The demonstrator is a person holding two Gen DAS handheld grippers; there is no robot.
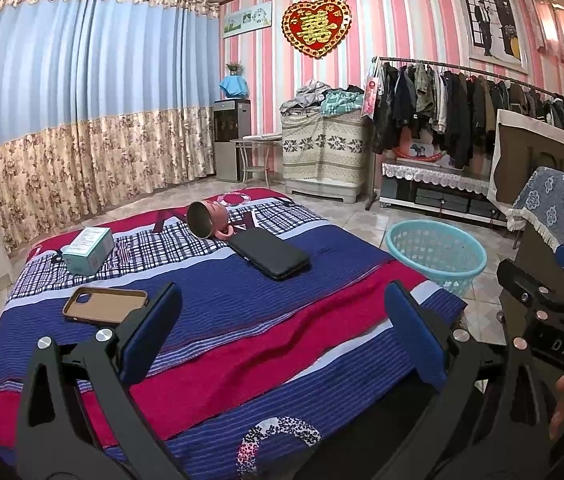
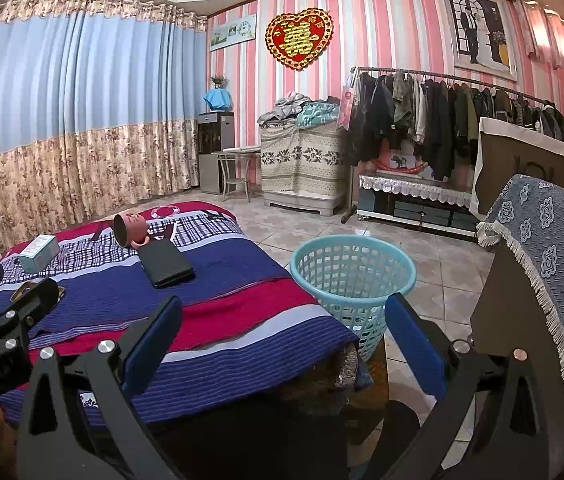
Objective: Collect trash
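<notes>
Left hand-held gripper (image 1: 282, 336): jaws spread wide, nothing between them, hovering above the near end of the bed.
Right hand-held gripper (image 2: 282, 344): also wide apart and empty, over the bed's near corner, facing the basket.
Bed (image 1: 242, 304): carries a tan phone case (image 1: 106, 305), a teal box (image 1: 89, 249), a black wallet-like case (image 1: 269, 253) and a pink mug (image 1: 208, 220) tipped on its side, touching the black case.
Basket (image 2: 353, 280): light blue, on the floor just beside the bed; it looks empty.
Progress: apparently at the start; nothing collected. Probably the box goes in first, though which items count as trash is unclear.
</notes>
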